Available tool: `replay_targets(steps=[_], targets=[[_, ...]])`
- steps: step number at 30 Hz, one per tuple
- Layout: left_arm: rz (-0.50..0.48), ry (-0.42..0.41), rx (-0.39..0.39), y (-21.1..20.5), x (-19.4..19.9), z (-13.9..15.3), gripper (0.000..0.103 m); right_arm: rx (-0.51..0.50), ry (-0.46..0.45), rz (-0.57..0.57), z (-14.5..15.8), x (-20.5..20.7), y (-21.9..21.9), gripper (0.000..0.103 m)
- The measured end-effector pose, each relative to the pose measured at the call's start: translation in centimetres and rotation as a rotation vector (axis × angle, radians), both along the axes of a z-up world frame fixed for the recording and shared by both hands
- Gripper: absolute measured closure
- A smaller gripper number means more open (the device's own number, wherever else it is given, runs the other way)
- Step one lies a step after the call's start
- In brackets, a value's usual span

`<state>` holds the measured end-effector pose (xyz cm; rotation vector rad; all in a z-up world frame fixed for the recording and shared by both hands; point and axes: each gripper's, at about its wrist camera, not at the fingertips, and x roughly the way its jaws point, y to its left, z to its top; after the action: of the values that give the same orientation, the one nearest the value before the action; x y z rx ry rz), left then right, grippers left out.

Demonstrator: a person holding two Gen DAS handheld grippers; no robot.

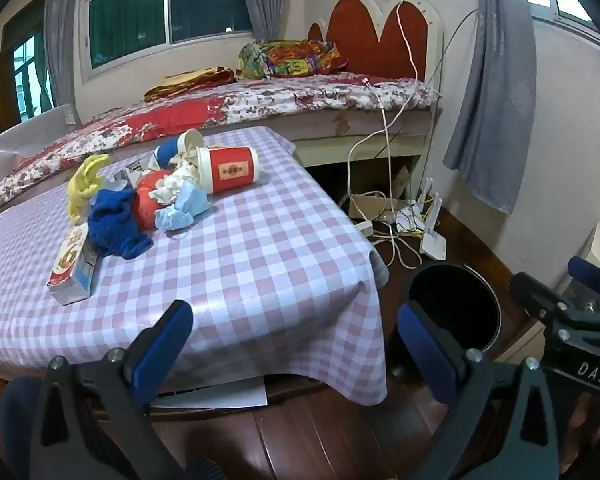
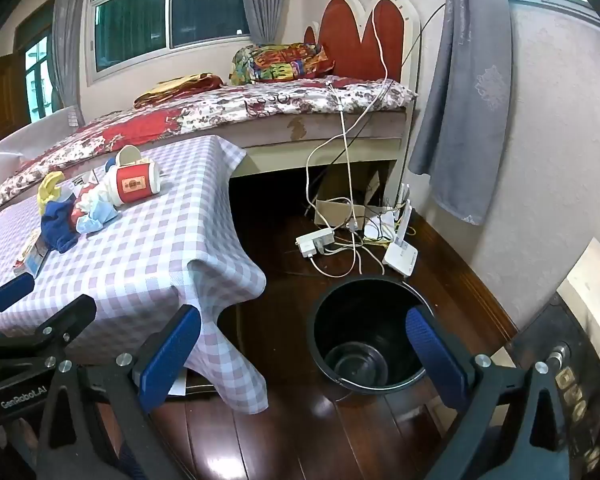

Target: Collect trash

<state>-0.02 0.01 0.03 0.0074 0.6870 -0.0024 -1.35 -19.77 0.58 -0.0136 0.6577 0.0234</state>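
A heap of trash lies on the checked tablecloth point(image 1: 260, 264): a red paper cup point(image 1: 232, 170) on its side, crumpled tissue and a blue face mask point(image 1: 180, 210), a blue cloth point(image 1: 116, 224), a yellow glove point(image 1: 86, 184) and a small carton point(image 1: 72, 266). A black bin point(image 2: 370, 332) stands on the floor, right of the table, with nothing in it. My left gripper point(image 1: 296, 332) is open over the table's near corner, short of the heap. My right gripper point(image 2: 304, 344) is open above the floor, its right finger over the bin's rim. Neither holds anything.
A bed point(image 1: 260, 100) with a red headboard stands behind the table. White cables, a power strip point(image 2: 316, 242) and a router point(image 2: 400, 254) lie on the dark wooden floor beyond the bin. A grey curtain point(image 2: 460, 100) hangs at the right wall.
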Motion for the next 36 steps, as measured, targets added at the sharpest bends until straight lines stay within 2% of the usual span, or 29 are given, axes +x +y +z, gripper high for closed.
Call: replay_targets(steps=[5,36], targets=[[-0.005,0.001,0.019,-0.47,-0.03,0.14,0.000,-0.004,0.002,0.000,-0.04,0.06,0.01,0.000],[-0.004,-0.015,-0.007,-0.31,-0.24,0.25,0.000,-0.006,-0.002,0.000,0.20,0.02,0.09,0.000]])
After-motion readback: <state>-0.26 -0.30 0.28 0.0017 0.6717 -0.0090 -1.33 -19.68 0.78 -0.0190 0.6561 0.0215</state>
